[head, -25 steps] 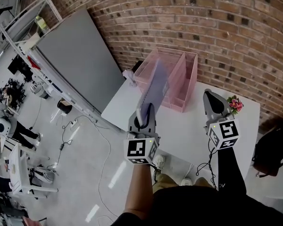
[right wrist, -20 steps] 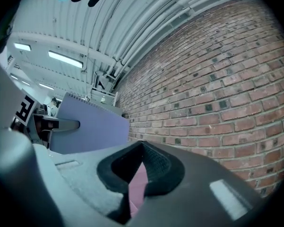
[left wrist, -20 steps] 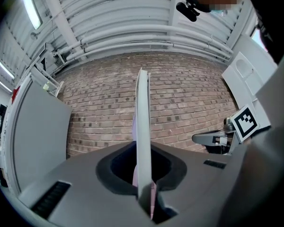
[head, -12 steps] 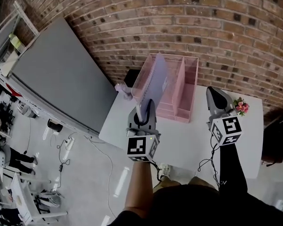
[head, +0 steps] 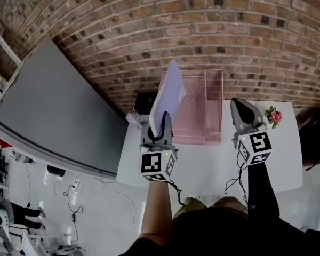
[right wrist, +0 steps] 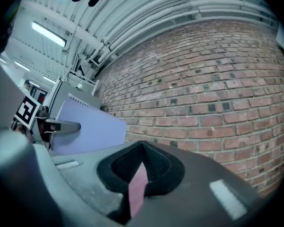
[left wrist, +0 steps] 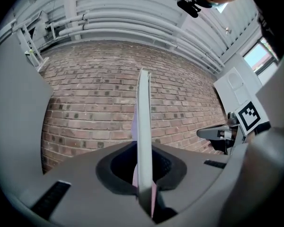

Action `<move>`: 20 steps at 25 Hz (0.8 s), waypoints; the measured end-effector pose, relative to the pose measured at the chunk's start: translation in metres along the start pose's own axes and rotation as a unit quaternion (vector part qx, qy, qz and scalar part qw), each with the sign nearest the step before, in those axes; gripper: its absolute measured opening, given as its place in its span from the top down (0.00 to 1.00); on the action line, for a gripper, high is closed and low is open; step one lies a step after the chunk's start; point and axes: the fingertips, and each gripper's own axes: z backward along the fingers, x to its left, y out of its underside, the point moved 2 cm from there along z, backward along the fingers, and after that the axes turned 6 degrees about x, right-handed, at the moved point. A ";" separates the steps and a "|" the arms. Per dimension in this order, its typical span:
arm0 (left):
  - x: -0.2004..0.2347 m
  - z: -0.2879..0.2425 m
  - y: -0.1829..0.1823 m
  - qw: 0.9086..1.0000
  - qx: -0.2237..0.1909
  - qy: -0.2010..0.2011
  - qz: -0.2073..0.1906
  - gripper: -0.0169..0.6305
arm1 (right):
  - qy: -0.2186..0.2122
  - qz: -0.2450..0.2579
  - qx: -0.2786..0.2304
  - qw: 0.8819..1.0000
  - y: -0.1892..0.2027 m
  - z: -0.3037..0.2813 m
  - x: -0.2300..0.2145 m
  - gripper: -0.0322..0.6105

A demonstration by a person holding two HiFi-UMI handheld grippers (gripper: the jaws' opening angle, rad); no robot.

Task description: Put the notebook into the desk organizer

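Two grippers are raised over the white table [head: 280,156]. The left gripper [head: 162,124] is clamped on the lower edge of the lilac spiral notebook [head: 169,92], which stands upright out of its jaws. Just ahead of that gripper and slightly to its right, the pink desk organizer [head: 205,108] sits against the brick wall [head: 149,31]; the notebook overlaps its left side, but whether they touch cannot be told. Well apart to the right, the right gripper [head: 240,110] has its jaws pressed together on nothing.
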 end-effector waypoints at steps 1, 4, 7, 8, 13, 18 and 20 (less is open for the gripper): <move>0.005 -0.002 0.001 1.000 0.000 0.007 0.001 0.92 | 0.008 -0.002 -0.001 1.000 0.000 -0.002 0.003 0.95; 0.017 -0.008 0.003 1.000 0.001 0.027 0.001 0.92 | 0.029 -0.008 -0.003 1.000 0.000 -0.006 0.011 0.95; 0.028 -0.012 0.006 0.999 0.000 0.038 0.000 0.92 | 0.040 -0.010 -0.003 0.999 0.000 -0.011 0.019 0.95; 0.032 -0.014 0.006 0.999 0.000 0.040 0.000 0.92 | 0.041 -0.010 -0.002 0.999 0.001 -0.013 0.022 0.95; 0.047 -0.023 0.012 0.999 0.002 0.042 0.005 0.92 | 0.048 -0.006 0.005 0.999 0.004 -0.021 0.030 0.95; 0.051 -0.031 0.021 0.999 0.014 0.039 -0.009 0.92 | 0.056 -0.012 0.010 0.998 0.009 -0.023 0.029 0.95; 0.050 -0.035 0.025 0.999 0.019 0.042 -0.009 0.92 | 0.057 -0.015 0.012 0.998 0.011 -0.026 0.027 0.95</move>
